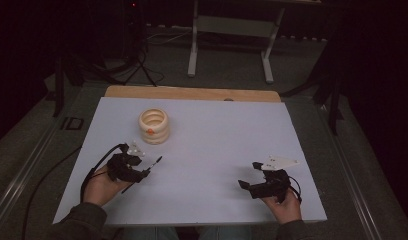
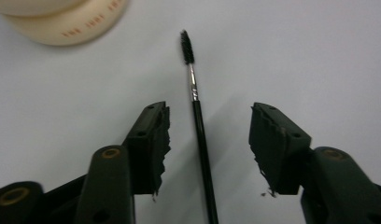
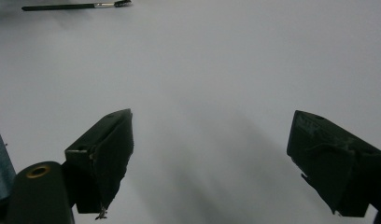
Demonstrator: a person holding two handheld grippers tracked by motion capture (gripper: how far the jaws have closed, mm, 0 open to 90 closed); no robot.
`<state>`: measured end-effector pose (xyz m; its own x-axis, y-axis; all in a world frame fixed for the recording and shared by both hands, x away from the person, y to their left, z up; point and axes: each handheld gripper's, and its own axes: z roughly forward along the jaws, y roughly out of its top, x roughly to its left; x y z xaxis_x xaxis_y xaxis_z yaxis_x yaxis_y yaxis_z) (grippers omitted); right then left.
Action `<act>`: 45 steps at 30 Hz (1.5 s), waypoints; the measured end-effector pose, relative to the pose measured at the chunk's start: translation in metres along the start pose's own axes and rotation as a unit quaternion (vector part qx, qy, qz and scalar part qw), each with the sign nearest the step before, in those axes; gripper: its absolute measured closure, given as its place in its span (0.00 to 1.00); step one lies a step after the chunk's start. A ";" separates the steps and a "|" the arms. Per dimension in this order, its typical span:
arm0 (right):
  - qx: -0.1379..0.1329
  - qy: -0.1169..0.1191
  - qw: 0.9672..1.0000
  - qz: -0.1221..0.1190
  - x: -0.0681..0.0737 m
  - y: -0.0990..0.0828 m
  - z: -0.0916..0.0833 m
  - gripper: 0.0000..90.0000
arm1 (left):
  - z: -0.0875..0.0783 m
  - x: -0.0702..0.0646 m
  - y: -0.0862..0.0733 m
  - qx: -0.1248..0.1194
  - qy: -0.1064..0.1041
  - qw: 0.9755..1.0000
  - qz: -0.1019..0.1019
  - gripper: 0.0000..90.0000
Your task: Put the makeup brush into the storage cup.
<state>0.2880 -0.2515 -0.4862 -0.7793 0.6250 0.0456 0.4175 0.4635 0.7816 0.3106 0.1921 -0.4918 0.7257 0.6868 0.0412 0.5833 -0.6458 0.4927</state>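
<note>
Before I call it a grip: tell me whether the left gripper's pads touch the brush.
Apart. The left gripper view shows the brush between the left gripper's pads, white table visible either side.

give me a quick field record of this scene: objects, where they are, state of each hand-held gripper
surface: white board
brush: thin black spoolie brush lying flat, bristle end pointing away from the person
container: cream ribbed ring-shaped holder, upright, far left, apart from the brush
left hand-held gripper: jaws astride the brush handle, pads not touching it
right hand-held gripper: open, nothing between the jaws
</note>
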 end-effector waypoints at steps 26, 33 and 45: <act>-0.006 0.004 1.000 0.001 0.001 0.002 0.001 0.16 | 0.032 0.008 0.022 0.121 -0.022 0.992 -0.027 0.88; -0.002 0.000 1.000 -0.003 0.002 0.003 0.002 0.16 | 0.034 0.018 0.024 0.134 -0.050 0.988 -0.050 0.95; -0.004 0.000 1.000 0.003 0.001 0.001 0.003 0.16 | 0.033 0.014 0.027 0.140 -0.035 0.989 -0.034 0.96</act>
<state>0.2891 -0.2489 -0.4871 -0.7768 0.6277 0.0499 0.4180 0.4548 0.7864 0.3486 0.1732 -0.5067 0.6996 0.7129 -0.0486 0.7020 -0.6731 0.2325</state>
